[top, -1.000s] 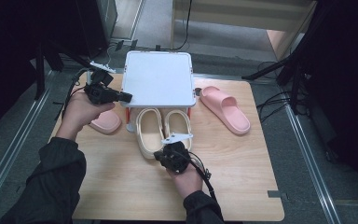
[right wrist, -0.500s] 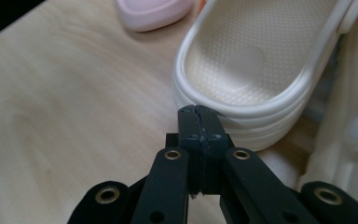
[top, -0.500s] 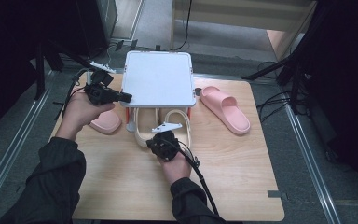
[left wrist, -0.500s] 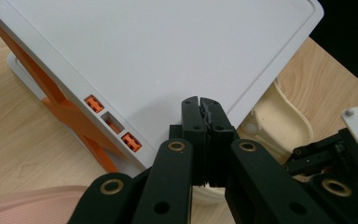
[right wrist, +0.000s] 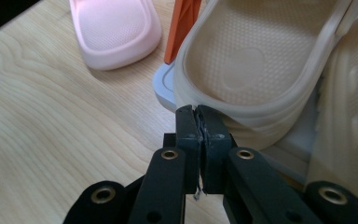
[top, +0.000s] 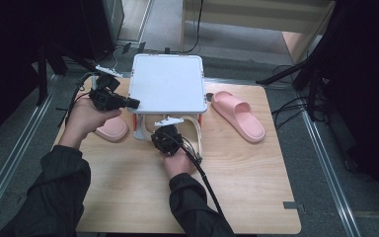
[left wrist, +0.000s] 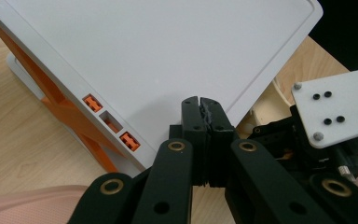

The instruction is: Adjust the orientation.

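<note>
Wooden table [top: 128, 197] — beige slippers [right wrist: 242, 60] half-hidden under white rack [top: 168, 81].

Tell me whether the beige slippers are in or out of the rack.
Partly in: the beige slippers lie under the white rack, heels jutting out toward the right gripper.

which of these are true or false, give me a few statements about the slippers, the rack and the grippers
1. The right gripper is shut, its tips at the beige slipper's heel. True.
2. The left gripper stands wide open. False: its jaws are closed, at the white rack's edge.
3. A pink slipper lies right of the rack. True.
4. The rack's top shelf holds a slipper. False: it is bare.
</note>
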Available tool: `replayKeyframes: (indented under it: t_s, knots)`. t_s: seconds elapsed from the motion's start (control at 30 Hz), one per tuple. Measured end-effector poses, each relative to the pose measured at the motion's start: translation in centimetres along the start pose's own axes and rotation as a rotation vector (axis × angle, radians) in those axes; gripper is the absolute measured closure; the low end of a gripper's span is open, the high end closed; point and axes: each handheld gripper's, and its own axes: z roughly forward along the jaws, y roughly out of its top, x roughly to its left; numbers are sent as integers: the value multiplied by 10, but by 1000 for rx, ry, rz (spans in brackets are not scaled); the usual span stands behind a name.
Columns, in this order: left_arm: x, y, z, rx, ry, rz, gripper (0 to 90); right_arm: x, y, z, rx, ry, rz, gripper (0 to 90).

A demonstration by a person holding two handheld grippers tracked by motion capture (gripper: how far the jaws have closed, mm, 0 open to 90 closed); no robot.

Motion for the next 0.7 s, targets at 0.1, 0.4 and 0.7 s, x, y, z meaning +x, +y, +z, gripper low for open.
replayKeyframes:
  t_s: [0.1, 0.4, 0.7]
  knots:
    - [0, 0, 0, 0, 0, 0, 892, -1, -1, -4, 4, 23, 15, 900]
    - [1, 0, 0, -2, -1, -5, 891, 6, -12, -41, -33, 91, -21, 900]
    - [0, -1, 0, -2, 0, -6, 890, -6, -33, -84, -36, 113, -33, 829]
